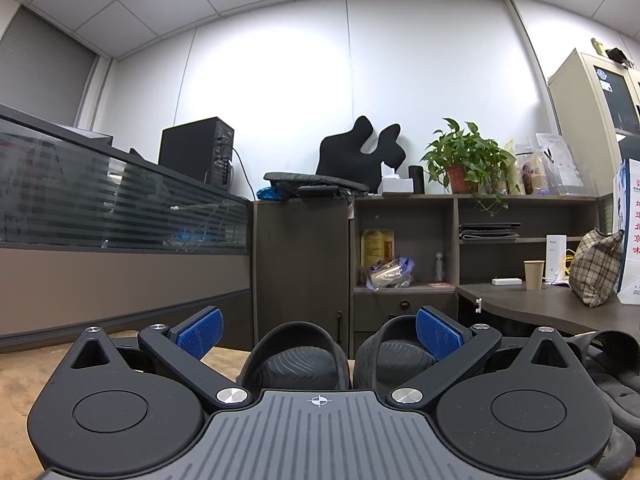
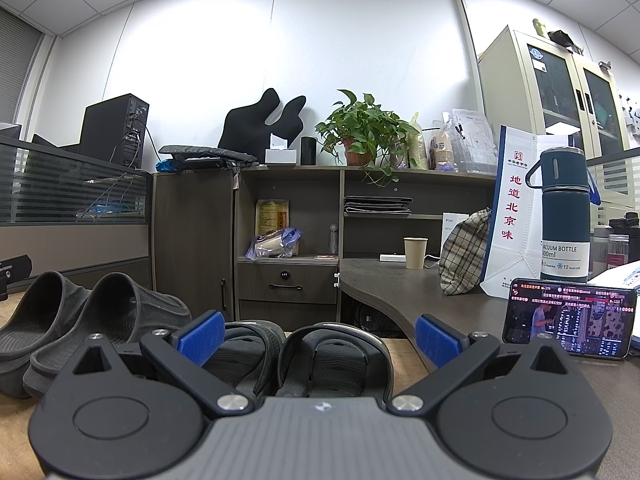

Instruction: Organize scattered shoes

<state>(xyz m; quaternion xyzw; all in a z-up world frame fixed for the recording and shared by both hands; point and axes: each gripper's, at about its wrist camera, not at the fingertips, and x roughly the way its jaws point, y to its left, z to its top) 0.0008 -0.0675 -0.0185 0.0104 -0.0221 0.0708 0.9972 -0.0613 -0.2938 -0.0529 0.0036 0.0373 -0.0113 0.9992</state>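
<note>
Two pairs of dark slippers sit on a wooden tabletop. In the left wrist view, my left gripper is open, its blue pads on either side of a pair of grey closed-toe slides, standing side by side just ahead of the fingers. A strapped sandal lies at the right edge. In the right wrist view, my right gripper is open with a pair of black strapped sandals side by side between and just beyond its fingers. The grey slides sit to the left.
A phone with a lit screen stands at right, beside a blue vacuum bottle, a white paper bag and a plaid bag. A paper cup stands on the dark desk. Shelves and cabinets lie behind.
</note>
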